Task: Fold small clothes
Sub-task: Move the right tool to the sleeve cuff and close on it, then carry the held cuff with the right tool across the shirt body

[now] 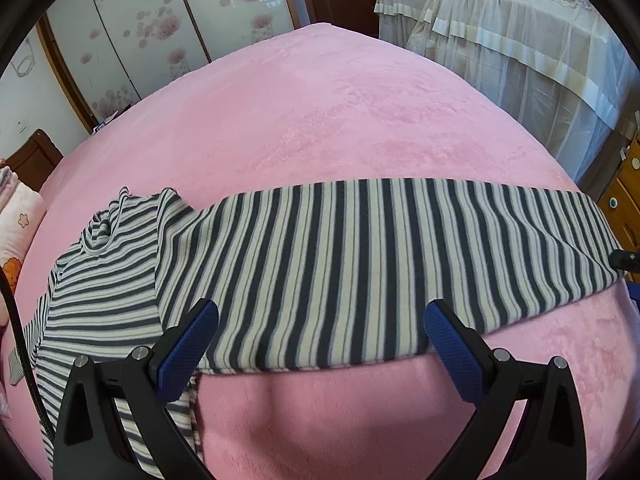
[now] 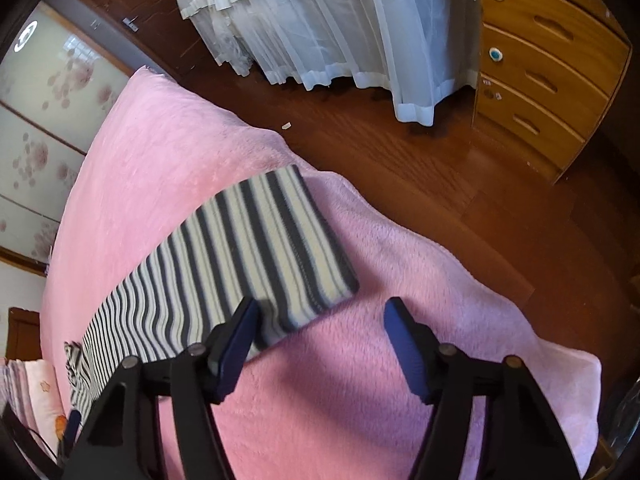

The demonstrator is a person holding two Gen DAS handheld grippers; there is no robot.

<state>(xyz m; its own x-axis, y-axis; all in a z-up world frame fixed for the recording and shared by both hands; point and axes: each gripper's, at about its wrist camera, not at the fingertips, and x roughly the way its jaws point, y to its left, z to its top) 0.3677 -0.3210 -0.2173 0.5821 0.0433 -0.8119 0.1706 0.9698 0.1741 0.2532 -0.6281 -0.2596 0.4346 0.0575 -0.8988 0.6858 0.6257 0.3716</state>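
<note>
Soft knit: navy-and-cream striped top lies on pink plush blanket, light and floppy.
Left gripper and right gripper both spread wide, empty; pinch the hem corners.

Left gripper and right gripper spread wide.

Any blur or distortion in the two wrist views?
Left wrist: heavy fisheye bulge, the pink bed bows into a dome; striped top sharp, its near hem soft. Right wrist: same warp, dark rim vignette; the top's end slightly blurred, jaws' shadow on the blanket.
</note>
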